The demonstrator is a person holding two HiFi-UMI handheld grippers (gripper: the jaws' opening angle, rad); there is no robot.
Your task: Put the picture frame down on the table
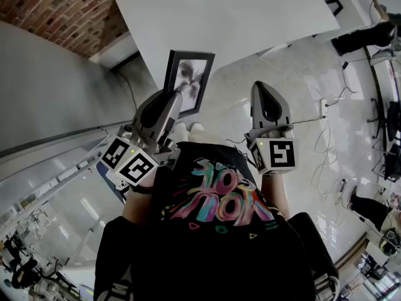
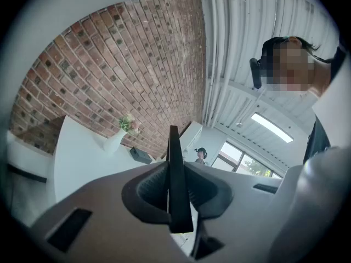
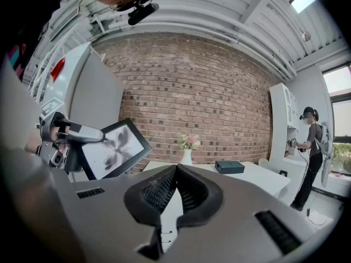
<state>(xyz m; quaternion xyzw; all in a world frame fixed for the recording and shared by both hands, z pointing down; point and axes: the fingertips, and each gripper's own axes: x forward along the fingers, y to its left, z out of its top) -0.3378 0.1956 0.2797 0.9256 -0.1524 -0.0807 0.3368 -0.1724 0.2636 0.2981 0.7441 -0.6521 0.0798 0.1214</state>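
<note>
Head view, looking steeply down: a big white table (image 1: 250,11) lies ahead of me. Near its closest edge, but up in the air and not resting on it, is the picture frame (image 1: 190,80), with a dark border and a pale print, upright and slightly tilted. My left gripper (image 1: 180,99) is clamped on its lower edge; the left gripper view shows the frame edge-on, with pads pressed against both faces. My right gripper (image 1: 262,88) hangs beside it, jaws together on nothing. I judge the frame light and stiff, though its front may be glass, so smooth and breakable. The border seems the safest place to hold.
</note>
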